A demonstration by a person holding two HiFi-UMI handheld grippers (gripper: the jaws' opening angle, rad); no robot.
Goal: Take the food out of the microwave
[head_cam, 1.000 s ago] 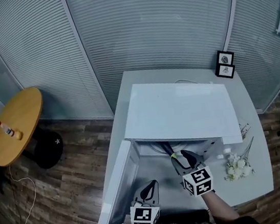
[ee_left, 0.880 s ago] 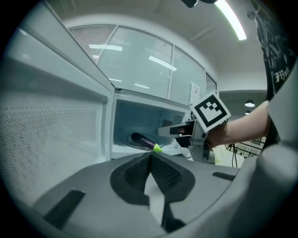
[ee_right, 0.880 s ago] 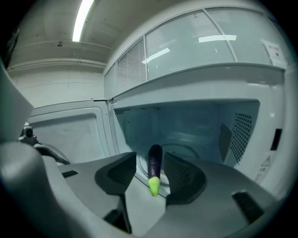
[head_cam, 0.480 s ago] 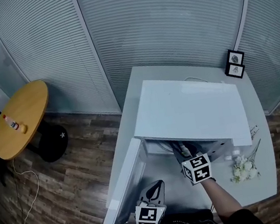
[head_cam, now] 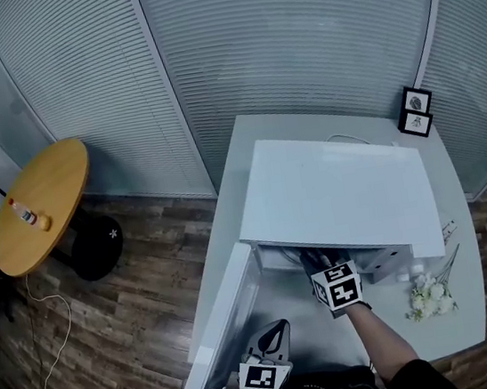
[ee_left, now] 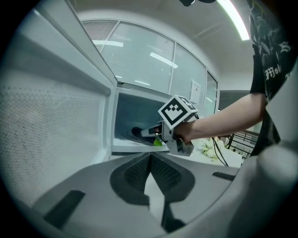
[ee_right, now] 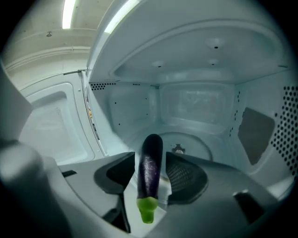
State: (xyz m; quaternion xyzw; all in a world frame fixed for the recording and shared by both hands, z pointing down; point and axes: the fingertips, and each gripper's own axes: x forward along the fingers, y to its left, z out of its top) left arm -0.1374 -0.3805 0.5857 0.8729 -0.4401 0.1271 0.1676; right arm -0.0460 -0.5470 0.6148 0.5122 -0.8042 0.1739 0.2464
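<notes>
The white microwave (head_cam: 333,190) stands on a grey desk with its door (head_cam: 222,327) swung open to the left. Inside it, a purple eggplant (ee_right: 150,162) with a green stem lies lengthwise over the glass turntable (ee_right: 195,142). My right gripper (ee_right: 151,156) reaches into the cavity. Its jaws are opening, one on each side of the eggplant, and the pads do not press on it. In the head view its fingertips are hidden under the microwave's top, and only its marker cube (head_cam: 337,285) shows. My left gripper (head_cam: 280,328) hangs in front of the door, shut and empty.
White flowers (head_cam: 429,296) lie on the desk (head_cam: 255,147) right of the microwave, and two small picture frames (head_cam: 416,111) stand at the back right corner. A round wooden table (head_cam: 39,209) with a bottle stands on the floor to the left.
My right gripper has moved forward and down, deeper into the microwave, so its jaws are now hidden under the top. The left gripper has barely moved.
</notes>
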